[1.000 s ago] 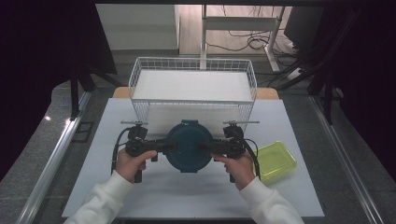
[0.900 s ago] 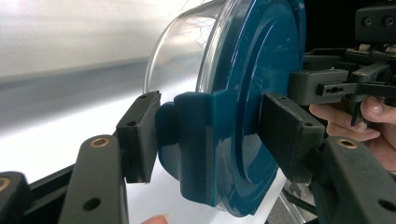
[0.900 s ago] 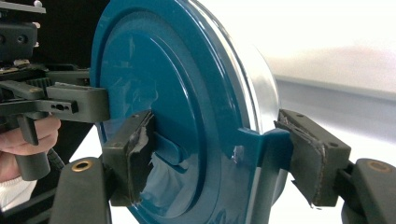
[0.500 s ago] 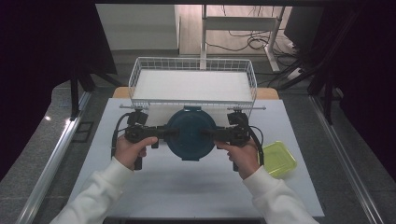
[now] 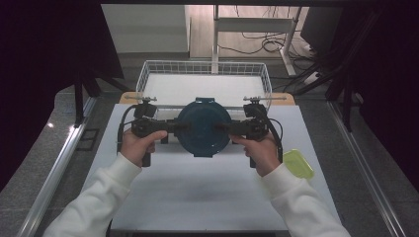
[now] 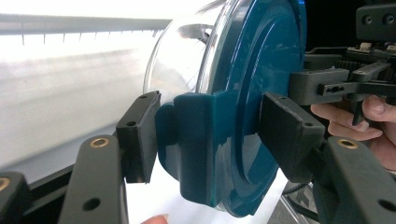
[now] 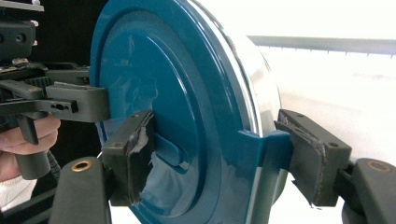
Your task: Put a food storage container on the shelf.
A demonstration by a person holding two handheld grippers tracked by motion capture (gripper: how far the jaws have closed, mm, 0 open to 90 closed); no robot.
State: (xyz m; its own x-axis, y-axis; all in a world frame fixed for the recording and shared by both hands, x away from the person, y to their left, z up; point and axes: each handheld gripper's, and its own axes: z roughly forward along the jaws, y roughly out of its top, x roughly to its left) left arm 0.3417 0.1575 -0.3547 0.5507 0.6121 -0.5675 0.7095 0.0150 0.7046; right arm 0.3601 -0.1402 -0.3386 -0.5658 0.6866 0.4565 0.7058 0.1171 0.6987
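I have the round container [image 5: 203, 127] with its dark teal lid gripped from both sides, and it hangs above the far half of the desk [image 5: 197, 197], clear of the white top, just short of the wire basket [image 5: 205, 69] that stands along the desk's far edge.

My left gripper [image 5: 174, 126] is clamped on the container's left side: in the left gripper view [image 6: 205, 140] one pad presses on the teal clip at the rim and the other on the face of the lid. My right gripper [image 5: 232, 128] is clenched on the opposite side the same way; in the right gripper view [image 7: 215, 154] one worn pad sits against the lid's face and the other against the clip at the rim.

The clear bowl under the lid shows in both gripper views (it looks empty, though glare off the white surface makes that hard to judge).

A yellow-green lid [image 5: 298, 164] lies flat near the desk's right edge, just beside my right sleeve and well apart from the container.
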